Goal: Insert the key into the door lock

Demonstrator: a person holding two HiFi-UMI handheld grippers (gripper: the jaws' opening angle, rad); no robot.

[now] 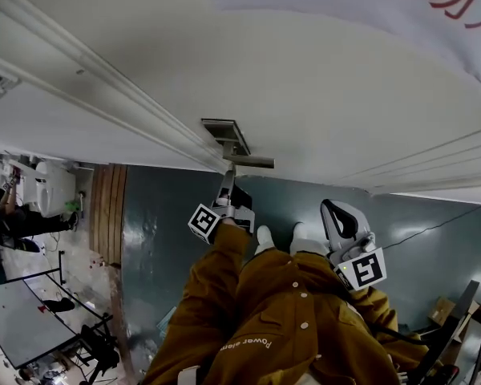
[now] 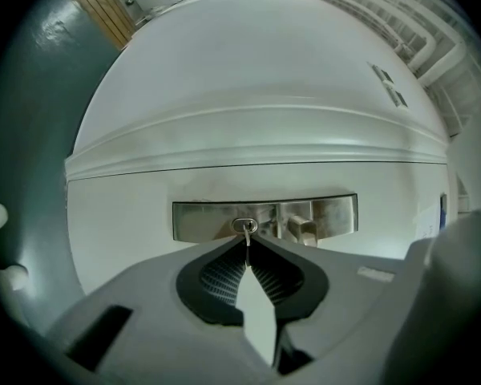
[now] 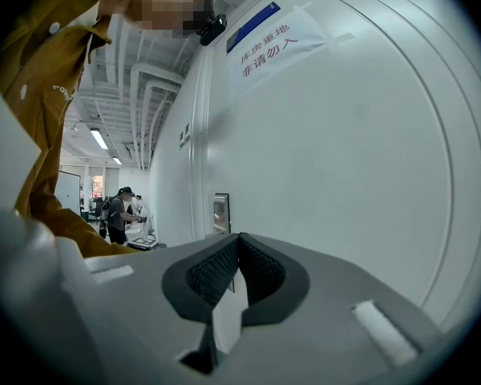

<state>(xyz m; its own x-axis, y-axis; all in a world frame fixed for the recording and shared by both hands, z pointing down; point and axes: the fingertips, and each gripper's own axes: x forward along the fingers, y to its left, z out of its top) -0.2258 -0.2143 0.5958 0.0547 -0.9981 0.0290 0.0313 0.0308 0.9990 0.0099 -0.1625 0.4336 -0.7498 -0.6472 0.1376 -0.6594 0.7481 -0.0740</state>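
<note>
A white door carries a steel lock plate with an oval keyhole and a latch beside it. My left gripper is shut on a thin silver key. The key's tip reaches the keyhole; how deep it sits I cannot tell. In the head view the left gripper points at the lock plate, just below the handle. My right gripper hangs back near the person's side, shut and holding nothing, its pads pressed together. It faces along the door.
A paper sign with red print hangs on the door. The person's mustard jacket fills the lower head view. The door frame runs at the left. Another person stands at a bench far off, on a grey-green floor.
</note>
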